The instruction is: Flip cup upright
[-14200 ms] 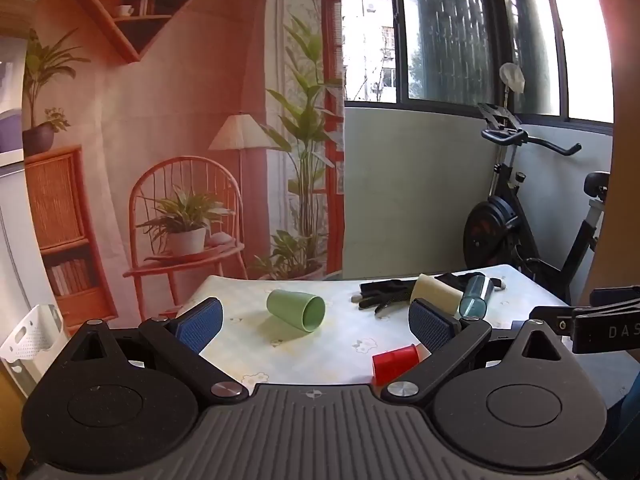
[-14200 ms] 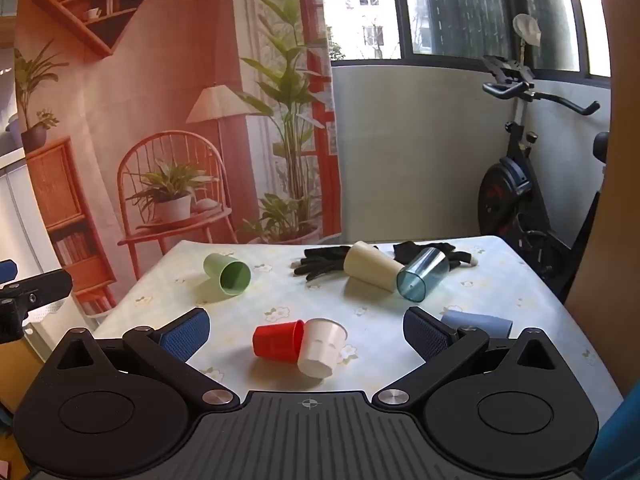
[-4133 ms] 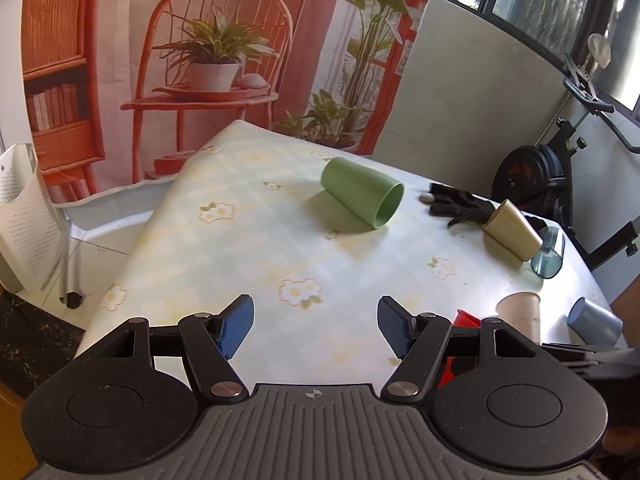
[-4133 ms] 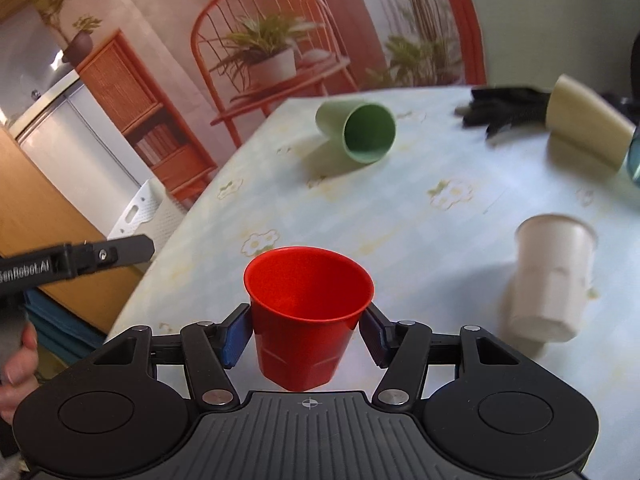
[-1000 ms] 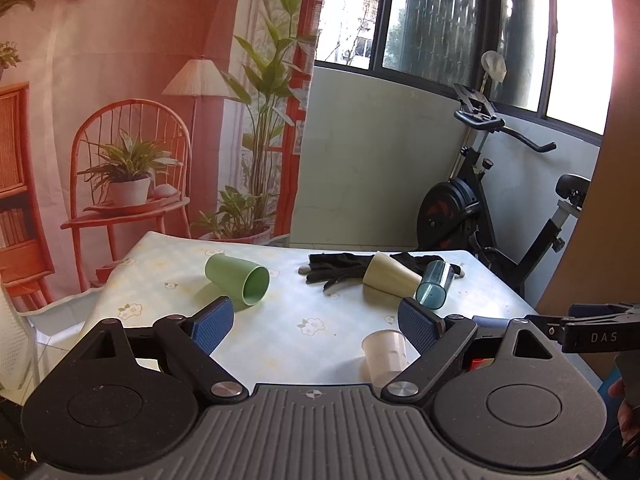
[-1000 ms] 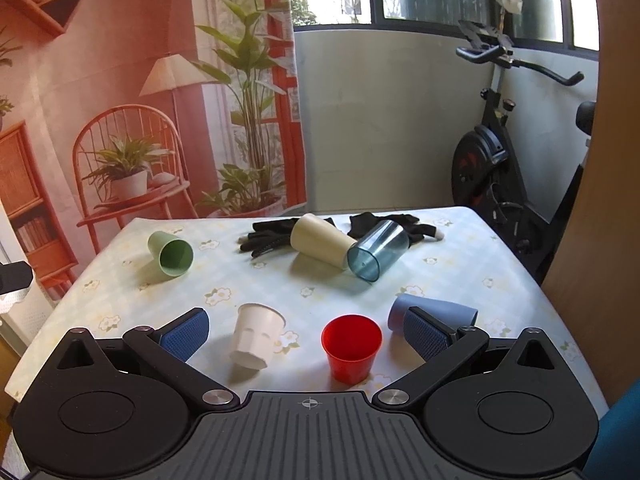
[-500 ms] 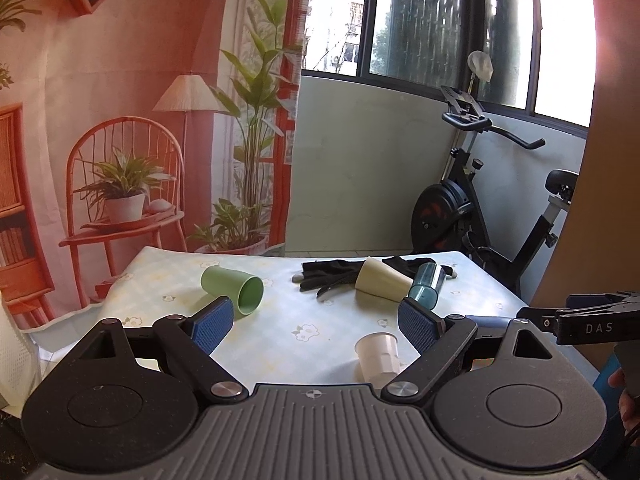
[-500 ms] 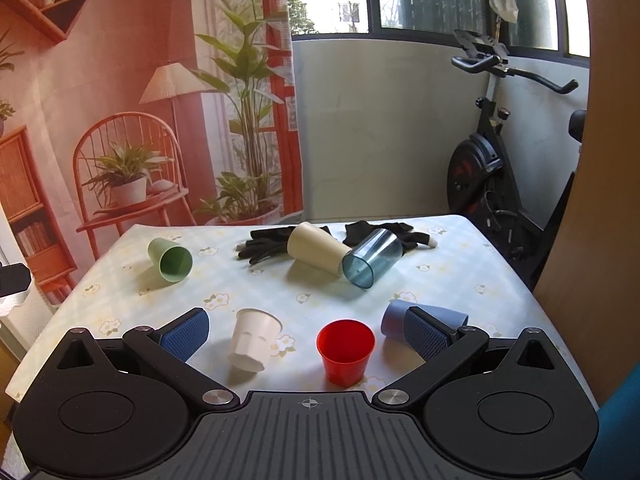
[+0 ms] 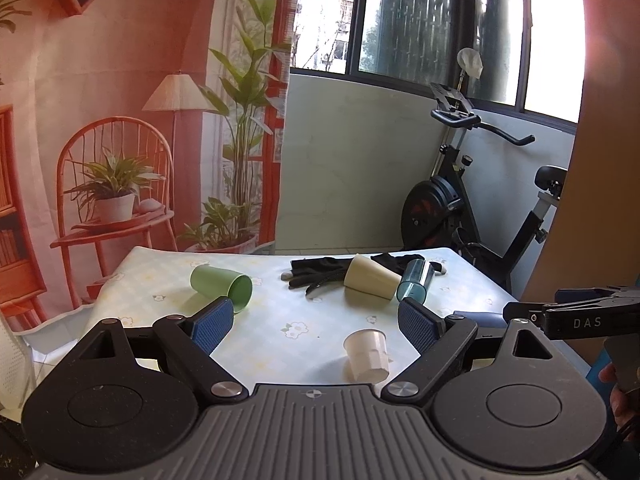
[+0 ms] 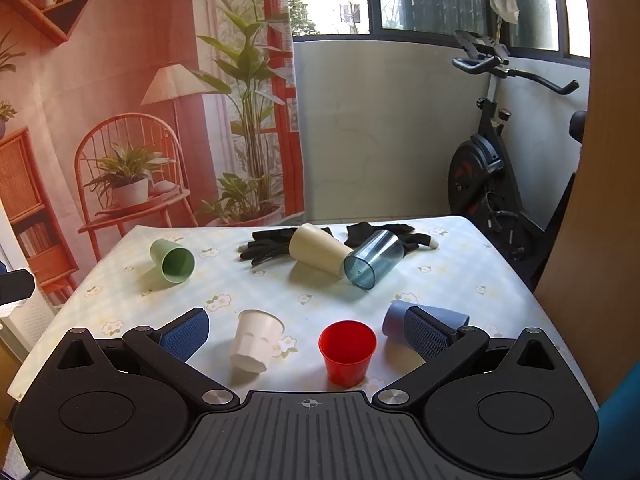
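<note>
A red cup (image 10: 347,351) stands upright on the floral tablecloth (image 10: 304,280), near the front edge. A white cup (image 10: 256,340) stands upright left of it and shows in the left wrist view (image 9: 367,354) too. A green cup (image 10: 173,260), a cream cup (image 10: 316,249), a clear blue cup (image 10: 373,265) and a grey-blue cup (image 10: 394,320) lie on their sides. My right gripper (image 10: 306,330) is open and empty, held back above the red cup. My left gripper (image 9: 312,322) is open and empty above the front left of the table.
Black gloves (image 10: 272,245) lie at the back beside the cream cup. An exercise bike (image 10: 492,184) stands behind the table's right side. A wooden panel (image 10: 592,240) rises at the right. A white basket (image 9: 12,356) sits on the floor at the left.
Both grippers have drawn slightly back and up from the table. The red cup stands free where it was 0.5 s ago. No cup has moved.
</note>
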Demonstrator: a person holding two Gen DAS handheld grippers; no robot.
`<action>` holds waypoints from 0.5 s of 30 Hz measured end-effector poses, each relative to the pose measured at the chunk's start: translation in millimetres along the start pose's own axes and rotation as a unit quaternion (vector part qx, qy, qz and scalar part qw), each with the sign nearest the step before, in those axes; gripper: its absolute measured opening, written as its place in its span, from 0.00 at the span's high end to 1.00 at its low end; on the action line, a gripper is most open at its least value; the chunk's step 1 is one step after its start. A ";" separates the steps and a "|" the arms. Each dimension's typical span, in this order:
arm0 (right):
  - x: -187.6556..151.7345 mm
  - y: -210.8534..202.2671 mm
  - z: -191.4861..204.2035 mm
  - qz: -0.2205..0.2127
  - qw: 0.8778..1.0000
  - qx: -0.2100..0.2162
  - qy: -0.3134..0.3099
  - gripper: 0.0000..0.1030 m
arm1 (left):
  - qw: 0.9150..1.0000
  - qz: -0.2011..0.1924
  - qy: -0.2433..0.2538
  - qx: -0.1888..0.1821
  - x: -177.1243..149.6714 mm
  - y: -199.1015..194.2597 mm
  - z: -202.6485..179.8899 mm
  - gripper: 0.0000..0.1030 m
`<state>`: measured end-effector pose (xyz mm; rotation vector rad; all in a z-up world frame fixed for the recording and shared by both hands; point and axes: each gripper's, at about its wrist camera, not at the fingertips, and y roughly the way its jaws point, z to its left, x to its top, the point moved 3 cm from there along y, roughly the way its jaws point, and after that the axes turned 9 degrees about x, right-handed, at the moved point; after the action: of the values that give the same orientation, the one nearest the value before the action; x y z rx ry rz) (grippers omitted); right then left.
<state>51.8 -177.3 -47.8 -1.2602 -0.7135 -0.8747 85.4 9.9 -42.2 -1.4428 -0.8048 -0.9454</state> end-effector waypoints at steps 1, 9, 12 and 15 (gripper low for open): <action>0.5 -0.7 0.4 0.000 1.000 0.000 0.000 0.00 | 1.000 0.000 0.001 0.000 -0.1 -0.1 -0.2 0.12; -0.5 0.1 0.3 0.000 1.000 0.000 0.000 0.00 | 1.000 0.000 0.001 -0.001 -0.5 0.0 -0.4 0.12; 1.3 -1.1 2.5 0.002 1.000 0.001 -0.001 0.00 | 1.000 0.001 0.001 -0.001 -0.8 0.6 -1.2 0.12; 2.4 -0.2 3.8 0.004 1.000 0.002 -0.003 0.00 | 1.000 0.003 -0.001 -0.001 -0.8 1.5 -1.8 0.12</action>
<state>52.9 -174.0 -45.0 -1.2604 -0.7140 -0.8633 86.2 8.0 -43.6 -1.4477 -0.7997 -0.9410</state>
